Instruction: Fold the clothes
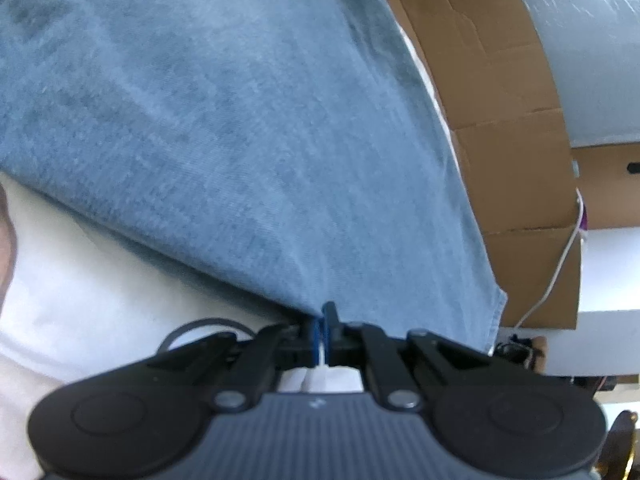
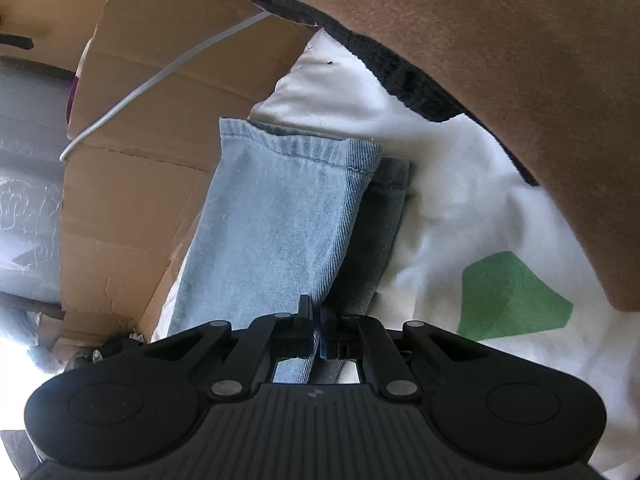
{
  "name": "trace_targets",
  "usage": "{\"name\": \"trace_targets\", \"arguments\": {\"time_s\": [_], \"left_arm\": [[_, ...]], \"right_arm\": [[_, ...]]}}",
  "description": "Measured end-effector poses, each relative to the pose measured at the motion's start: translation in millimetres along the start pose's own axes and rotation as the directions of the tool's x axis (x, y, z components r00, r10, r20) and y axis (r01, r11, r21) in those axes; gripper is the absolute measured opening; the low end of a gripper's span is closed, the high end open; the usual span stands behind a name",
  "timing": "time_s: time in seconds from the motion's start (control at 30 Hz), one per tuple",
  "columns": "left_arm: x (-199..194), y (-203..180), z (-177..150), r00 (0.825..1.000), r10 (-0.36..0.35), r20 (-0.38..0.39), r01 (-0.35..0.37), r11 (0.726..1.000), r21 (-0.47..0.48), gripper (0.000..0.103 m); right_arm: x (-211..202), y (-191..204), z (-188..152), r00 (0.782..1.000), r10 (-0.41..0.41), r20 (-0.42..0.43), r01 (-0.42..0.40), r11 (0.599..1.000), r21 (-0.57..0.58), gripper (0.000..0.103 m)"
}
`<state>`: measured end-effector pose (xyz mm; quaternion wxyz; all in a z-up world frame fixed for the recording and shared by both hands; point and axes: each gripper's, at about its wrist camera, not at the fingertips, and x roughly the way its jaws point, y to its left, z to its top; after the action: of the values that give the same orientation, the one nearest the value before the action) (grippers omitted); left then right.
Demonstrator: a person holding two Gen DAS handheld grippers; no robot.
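Both the left gripper (image 1: 323,320) and right gripper (image 2: 314,320) are clamped on edges of the light-blue denim jeans (image 1: 224,120), spread over a white sheet (image 2: 440,208) (brown cardboard (image 1: 492,92) crowds one side).

1. Light blue jeans (image 1: 240,128) are showing a faded denim weave with pale streaks.
2. In the right wrist view, a trouser leg (image 2: 276,220) is showing darker blue stitching along its hem, lying over a grey-blue layer (image 2: 376,232).
3. A white sheet (image 2: 440,208) is carrying a solid green patch (image 2: 512,296).
4. Brown cardboard (image 1: 496,92) is standing plain, crossed by a white cable (image 2: 160,76).
5. Both grippers (image 1: 324,320) (image 2: 316,320) are appearing black, with blue between their fingers.
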<state>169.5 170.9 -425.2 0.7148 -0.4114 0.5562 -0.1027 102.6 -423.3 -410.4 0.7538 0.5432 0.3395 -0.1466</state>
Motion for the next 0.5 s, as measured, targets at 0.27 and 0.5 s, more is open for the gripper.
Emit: {"name": "trace_targets", "arguments": {"time_s": [0.27, 0.5], "left_arm": [[6, 15, 3, 0.998, -0.055, -0.041, 0.052, 0.996, -0.069, 0.005], [-18, 32, 5, 0.996, -0.048, -0.074, 0.043, 0.997, -0.069, 0.036]], "right_arm": [[7, -7, 7, 1.000, -0.006, -0.027, 0.005, 1.000, -0.025, 0.005], [4, -16, 4, 0.999, -0.003, -0.041, 0.003, 1.000, 0.010, 0.036]]}}
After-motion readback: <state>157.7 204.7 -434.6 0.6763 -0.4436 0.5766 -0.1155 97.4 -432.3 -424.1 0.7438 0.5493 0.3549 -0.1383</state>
